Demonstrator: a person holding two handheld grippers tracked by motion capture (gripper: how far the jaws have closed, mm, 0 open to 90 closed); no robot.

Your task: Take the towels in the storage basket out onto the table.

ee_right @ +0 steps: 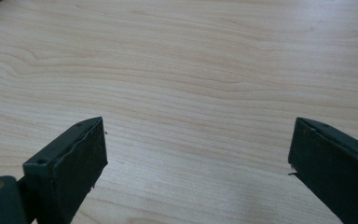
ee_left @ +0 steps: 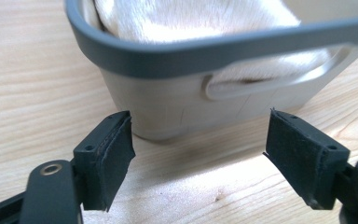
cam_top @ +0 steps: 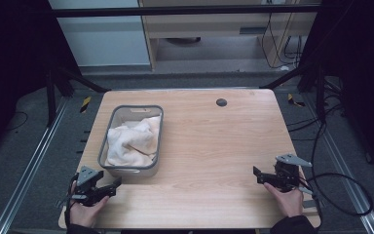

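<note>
A: Step? Looks like the start. Left tool (cam_top: pixel 108 189) sits just short of the bin (cam_top: pixel 126 170), near its front wall; towel (cam_top: pixel 132 140) is bunched inside the bin, on the counter's (cam_top: pixel 214 146) left half.

B: Next move?

A: My guess: left tool goes up over the rim and down onto the towel, jaws closing on a fold.

B: Tool state?

A: Left one wide open, holding nothing, touching nothing; the bin's handle slot (ee_left: pixel 265 83) faces it. Right tool (cam_top: pixel 263 176) also wide open and empty, over bare wood, well apart from the bin.
</note>
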